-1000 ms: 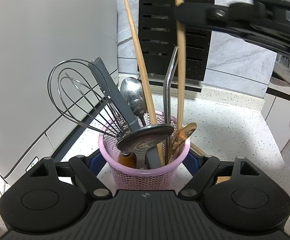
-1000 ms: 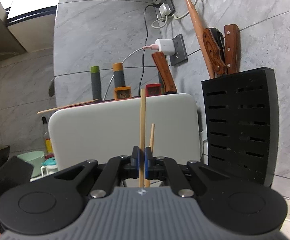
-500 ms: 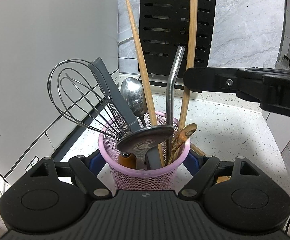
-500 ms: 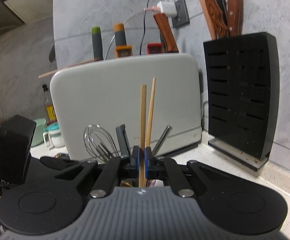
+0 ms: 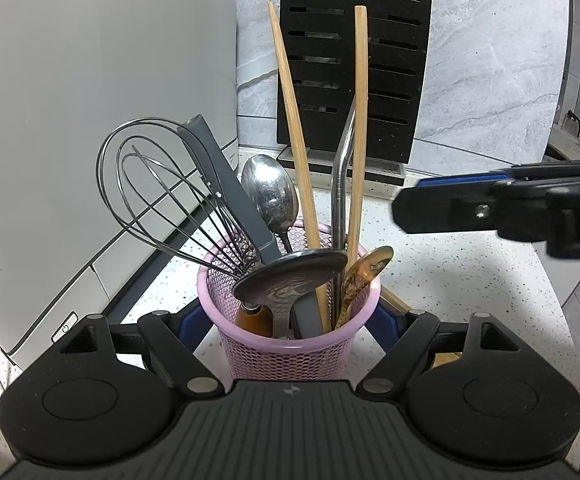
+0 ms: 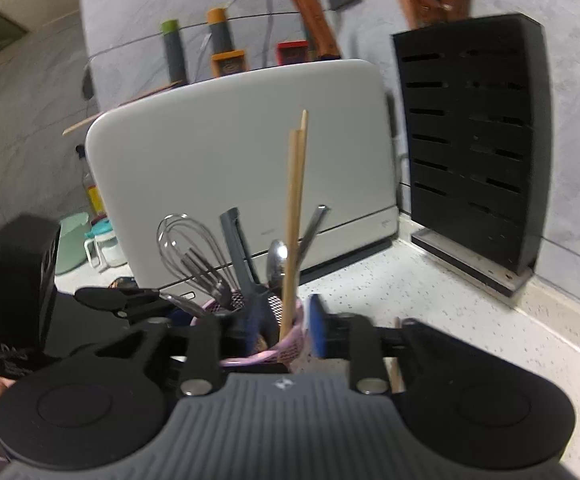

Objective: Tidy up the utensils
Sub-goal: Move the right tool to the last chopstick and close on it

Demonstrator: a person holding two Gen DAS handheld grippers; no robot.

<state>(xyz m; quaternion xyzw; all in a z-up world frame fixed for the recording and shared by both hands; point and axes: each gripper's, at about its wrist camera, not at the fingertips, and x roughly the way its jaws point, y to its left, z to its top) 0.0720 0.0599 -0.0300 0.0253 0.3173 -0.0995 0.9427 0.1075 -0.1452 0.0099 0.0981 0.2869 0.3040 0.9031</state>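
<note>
Speckled white counter (image 5: pixel 469 280) beneath grey marble wall. Pink mesh holder (image 5: pixel 290 344) clamped between left gripper (image 5: pixel 288 320) pads. Second wooden chopstick (image 5: pixel 357 128) standing near-upright in holder beside the first (image 5: pixel 293 128), long axis vertical. Right gripper (image 6: pixel 278 332) nearest, level with holder rim; jaws just opened, chopstick between them untouched.

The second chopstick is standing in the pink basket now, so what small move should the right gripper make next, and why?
Probably draw the right gripper straight back from the pink basket. Its fingers have just been opening and no longer press the second chopstick, which stands in the basket beside the first chopstick. The left gripper steadies the basket.
</note>
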